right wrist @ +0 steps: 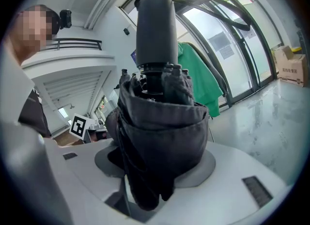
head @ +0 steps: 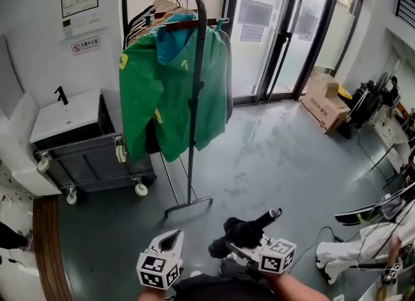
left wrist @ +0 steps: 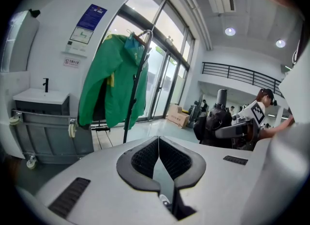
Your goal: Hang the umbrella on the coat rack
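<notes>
A folded black umbrella (head: 245, 231) is clamped in my right gripper (head: 238, 246) low in the head view, its stubby handle (head: 269, 216) pointing up and to the right. In the right gripper view the umbrella (right wrist: 162, 122) fills the middle, with the jaws of the right gripper (right wrist: 160, 163) pressed on its bunched fabric. The black metal coat rack (head: 194, 92) stands ahead with a green jacket (head: 170, 92) on a hanger. My left gripper (head: 170, 240) is beside the right one, to its left. Its jaws (left wrist: 158, 139) meet at the tips with nothing between them.
A grey wheeled cart with a white sink top (head: 81, 154) stands left of the rack against the wall. Glass doors (head: 285, 27) lie beyond, a cardboard box (head: 324, 102) is at the right, and a person in white (head: 379, 238) is at the far right.
</notes>
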`<state>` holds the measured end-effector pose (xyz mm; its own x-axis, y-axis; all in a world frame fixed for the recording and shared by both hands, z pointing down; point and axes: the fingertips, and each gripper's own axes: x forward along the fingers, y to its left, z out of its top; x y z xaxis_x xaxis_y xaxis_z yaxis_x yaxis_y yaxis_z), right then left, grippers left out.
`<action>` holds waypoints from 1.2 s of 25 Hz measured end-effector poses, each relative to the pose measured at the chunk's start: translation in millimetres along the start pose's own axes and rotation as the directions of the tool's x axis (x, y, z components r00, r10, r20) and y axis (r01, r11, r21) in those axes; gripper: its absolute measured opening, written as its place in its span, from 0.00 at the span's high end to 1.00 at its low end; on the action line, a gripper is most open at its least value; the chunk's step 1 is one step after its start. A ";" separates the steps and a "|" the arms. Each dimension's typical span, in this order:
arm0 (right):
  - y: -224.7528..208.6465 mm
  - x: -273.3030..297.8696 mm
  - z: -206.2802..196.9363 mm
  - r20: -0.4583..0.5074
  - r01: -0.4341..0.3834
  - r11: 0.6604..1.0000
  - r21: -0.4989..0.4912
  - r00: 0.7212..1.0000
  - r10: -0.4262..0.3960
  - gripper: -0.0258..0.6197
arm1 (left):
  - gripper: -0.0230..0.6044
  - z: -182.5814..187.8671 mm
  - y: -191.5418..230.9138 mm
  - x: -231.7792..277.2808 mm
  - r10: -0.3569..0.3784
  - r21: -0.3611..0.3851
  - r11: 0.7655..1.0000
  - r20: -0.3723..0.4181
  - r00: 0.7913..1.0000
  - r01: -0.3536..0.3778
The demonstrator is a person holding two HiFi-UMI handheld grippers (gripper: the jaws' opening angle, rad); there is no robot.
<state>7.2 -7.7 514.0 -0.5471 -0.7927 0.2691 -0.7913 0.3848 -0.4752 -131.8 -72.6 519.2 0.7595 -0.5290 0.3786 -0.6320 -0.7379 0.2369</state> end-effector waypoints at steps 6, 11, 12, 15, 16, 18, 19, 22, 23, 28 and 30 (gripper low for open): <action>-45.4 23.9 26.0 -0.003 -0.042 0.999 0.005 0.999 0.042 0.61 | 0.94 22.9 14.2 38.0 0.046 0.010 0.999 0.019 0.999 -0.047; -79.9 51.8 67.2 -0.041 -0.124 0.991 -0.050 0.992 0.122 0.61 | 0.94 48.4 27.4 76.6 0.130 -0.022 0.991 0.031 0.991 -0.129; -85.9 57.0 79.2 -0.042 -0.141 0.988 -0.068 0.990 0.138 0.61 | 0.94 56.9 28.2 85.9 0.139 -0.023 0.990 0.036 0.990 -0.138; -102.3 74.8 111.9 -0.041 -0.198 0.974 -0.112 0.980 0.195 0.61 | 0.94 86.0 35.4 111.3 0.176 -0.013 0.984 0.062 0.983 -0.175; -107.9 80.1 119.1 -0.047 -0.216 0.969 -0.121 0.976 0.212 0.61 | 0.94 94.4 37.8 118.1 0.190 -0.015 0.982 0.071 0.979 -0.189; -119.6 88.4 128.5 -0.063 -0.248 0.960 -0.129 0.968 0.242 0.61 | 0.94 106.1 40.6 129.5 0.217 -0.027 0.976 0.085 0.973 -0.215; -125.4 91.6 131.8 -0.072 -0.263 0.956 -0.128 0.964 0.256 0.61 | 0.94 110.3 41.1 134.6 0.230 -0.034 0.973 0.088 0.969 -0.227; -143.0 98.1 137.4 -0.101 -0.304 0.945 -0.118 0.951 0.293 0.61 | 0.94 120.5 40.8 149.8 0.265 -0.045 0.964 0.092 0.960 -0.262; -148.6 99.8 138.2 -0.114 -0.317 0.941 -0.115 0.946 0.304 0.61 | 0.94 123.4 41.1 154.3 0.278 -0.045 0.961 0.093 0.956 -0.275; -164.2 106.9 144.3 -0.205 -0.410 0.898 -0.160 0.904 0.377 0.61 | 0.94 135.9 52.6 168.3 0.354 -0.043 0.935 0.095 0.930 -0.352; -161.1 113.4 147.3 -0.275 -0.462 0.860 -0.219 0.874 0.400 0.61 | 0.94 139.7 57.7 168.3 0.374 -0.062 0.927 0.097 0.923 -0.369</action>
<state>112.8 -229.3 497.7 -0.8697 -0.4093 0.2759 -0.4874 0.8004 -0.3490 -18.9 -262.8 471.7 0.4795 -0.8043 0.3510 -0.8759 -0.4629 0.1359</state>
